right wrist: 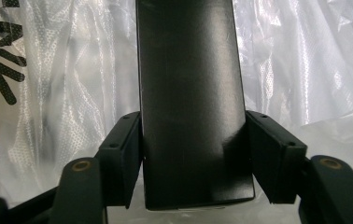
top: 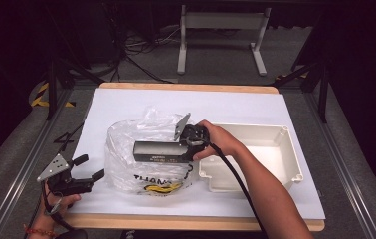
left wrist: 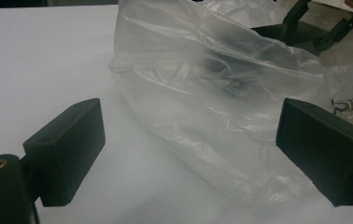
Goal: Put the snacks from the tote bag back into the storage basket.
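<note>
Black box (right wrist: 191,98) sits clamped in my right gripper (right wrist: 193,154), jaws pressed flat on both long sides near its end. In the high view that same gripper (top: 188,144) holds the box (top: 157,151) roughly level, stretched out over the plastic bag (top: 143,149), w/ my right hand (top: 216,139) wrapped round the gripper body and its cable running back along my forearm. Bag is clear and crinkled, w/ black and yellow print on the side nearest me; it fills the background behind the box in the right gripper view (right wrist: 305,70).

My left gripper (top: 79,174) is just left of the bag, near its lower corner, jaws spread wide and holding nothing. Left gripper view: the two pads stand far apart w/ the bag (left wrist: 221,107) lying ahead betw. them, not touched.

Cream tray (top: 285,149) lies right of the bag, its near-left corner touching or almost touching the plastic; can't tell which. Bag and tray both rest on the white sheet (top: 126,102) covering the table, wood edge (top: 186,87) showing beyond the bag.
</note>
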Demonstrator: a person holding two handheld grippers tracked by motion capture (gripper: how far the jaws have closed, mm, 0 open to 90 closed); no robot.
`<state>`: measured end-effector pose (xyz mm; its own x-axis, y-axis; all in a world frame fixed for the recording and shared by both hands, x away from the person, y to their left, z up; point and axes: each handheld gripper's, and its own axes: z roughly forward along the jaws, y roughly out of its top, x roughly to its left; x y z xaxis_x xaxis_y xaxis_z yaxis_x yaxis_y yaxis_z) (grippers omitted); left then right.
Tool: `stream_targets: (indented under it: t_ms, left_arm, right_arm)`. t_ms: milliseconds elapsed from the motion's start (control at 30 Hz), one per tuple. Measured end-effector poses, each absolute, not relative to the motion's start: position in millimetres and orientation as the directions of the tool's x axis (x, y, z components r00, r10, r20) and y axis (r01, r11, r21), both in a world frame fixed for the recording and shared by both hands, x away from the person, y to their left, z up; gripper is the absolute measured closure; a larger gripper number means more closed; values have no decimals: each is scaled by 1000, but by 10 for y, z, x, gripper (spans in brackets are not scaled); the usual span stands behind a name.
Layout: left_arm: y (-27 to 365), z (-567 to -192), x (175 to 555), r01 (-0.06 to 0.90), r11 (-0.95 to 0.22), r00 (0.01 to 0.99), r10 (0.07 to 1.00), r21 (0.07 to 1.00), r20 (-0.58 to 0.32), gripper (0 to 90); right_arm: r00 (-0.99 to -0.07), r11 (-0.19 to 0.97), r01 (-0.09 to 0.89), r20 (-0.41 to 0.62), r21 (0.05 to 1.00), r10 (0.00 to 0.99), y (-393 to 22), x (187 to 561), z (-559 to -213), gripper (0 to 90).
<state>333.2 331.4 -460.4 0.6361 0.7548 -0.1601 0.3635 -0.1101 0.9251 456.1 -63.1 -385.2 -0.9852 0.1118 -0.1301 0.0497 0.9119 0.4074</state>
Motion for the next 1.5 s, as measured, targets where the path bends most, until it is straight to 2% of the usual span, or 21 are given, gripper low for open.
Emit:
stream_targets:
  t_ms: [233, 600, 900, 1500]
  left_arm:
    - [3312, -4603, 3331, 363, -114, 637, 754, 925, -157, 91]
    - [3311, -4603, 3330, 363, -115, 638, 754, 925, -156, 91]
    - [3310, -4601, 3332, 364, -122, 641, 752, 923, -153, 91]
    - [3308, -4603, 3339, 366, -122, 639, 753, 922, -155, 90]
  right_arm:
    - [-989, 914, 24, -124, 405, 81, -638, 4545, -3826, 428]
    - [-991, 884, -18, -127, 467, 47, -637, 4499, -3772, 432]
    - [-990, 876, -32, -135, 481, 38, -618, 4468, -3735, 432]
    - [-981, 849, -91, -192, 521, 13, -725, 4380, -3439, 432]
